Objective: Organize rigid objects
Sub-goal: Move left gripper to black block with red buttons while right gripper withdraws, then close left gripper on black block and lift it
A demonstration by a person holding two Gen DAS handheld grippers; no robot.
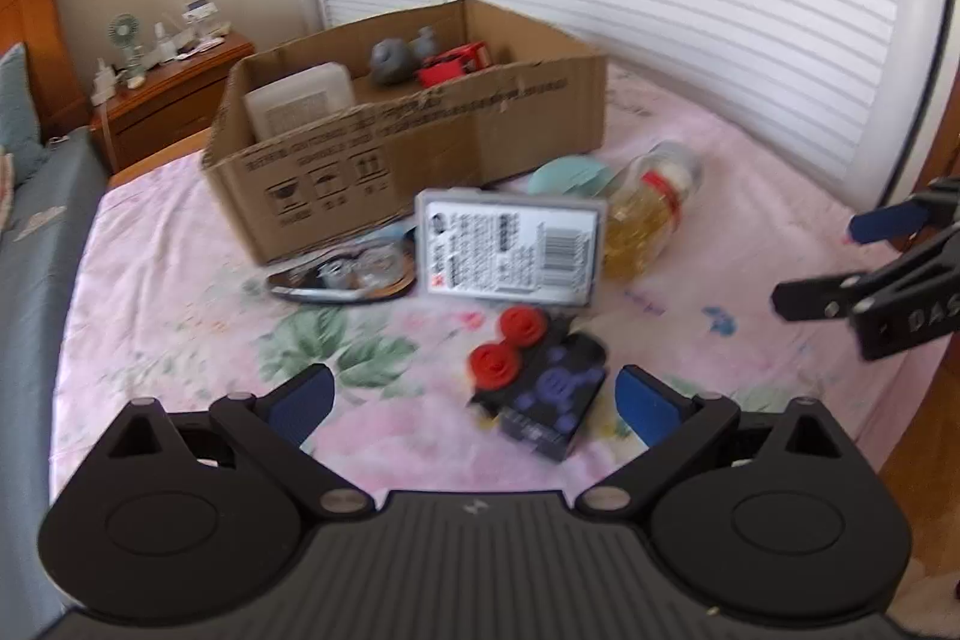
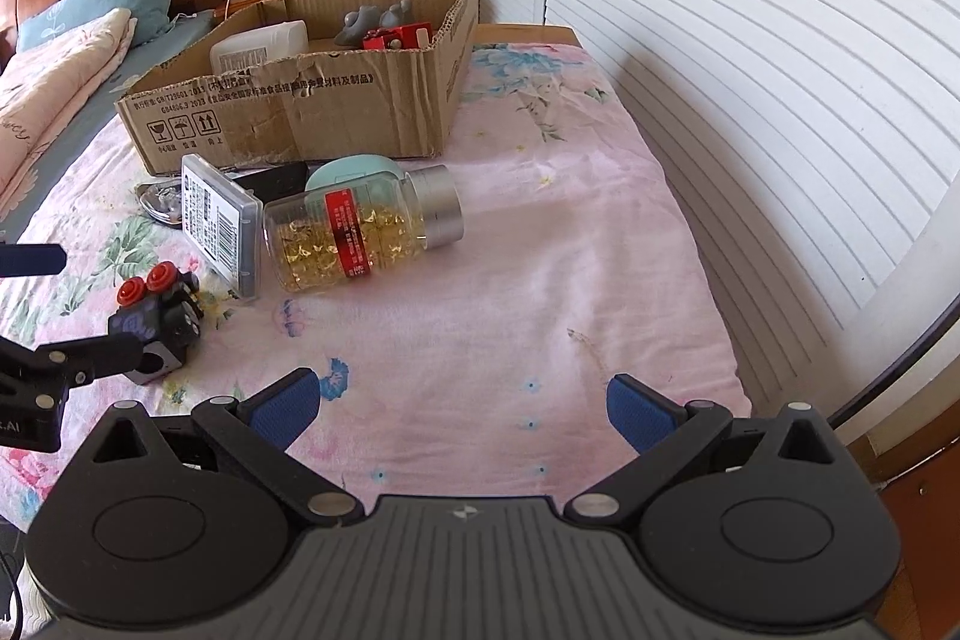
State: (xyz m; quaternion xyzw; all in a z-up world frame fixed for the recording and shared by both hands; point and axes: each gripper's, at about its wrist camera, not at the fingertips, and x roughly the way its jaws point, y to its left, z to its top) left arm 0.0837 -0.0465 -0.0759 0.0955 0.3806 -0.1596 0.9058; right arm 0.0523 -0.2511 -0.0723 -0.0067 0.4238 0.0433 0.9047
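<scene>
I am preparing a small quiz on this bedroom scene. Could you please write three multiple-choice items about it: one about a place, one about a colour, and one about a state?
1. Where is the grey toy?
A. inside the cardboard box
B. on the nightstand
C. under the pillow

2. What colour are the two round knobs on the black block?
A. green
B. red
C. white

3. How is the capsule bottle placed?
A. upright on its base
B. held in a gripper
C. lying on its side on the bedsheet

Answers:
1 A: it sits behind the box's wall, beside a red item.
2 B: both knobs show red in both views.
3 C: its silver cap points sideways; the left gripper and right gripper are open and empty.
</scene>
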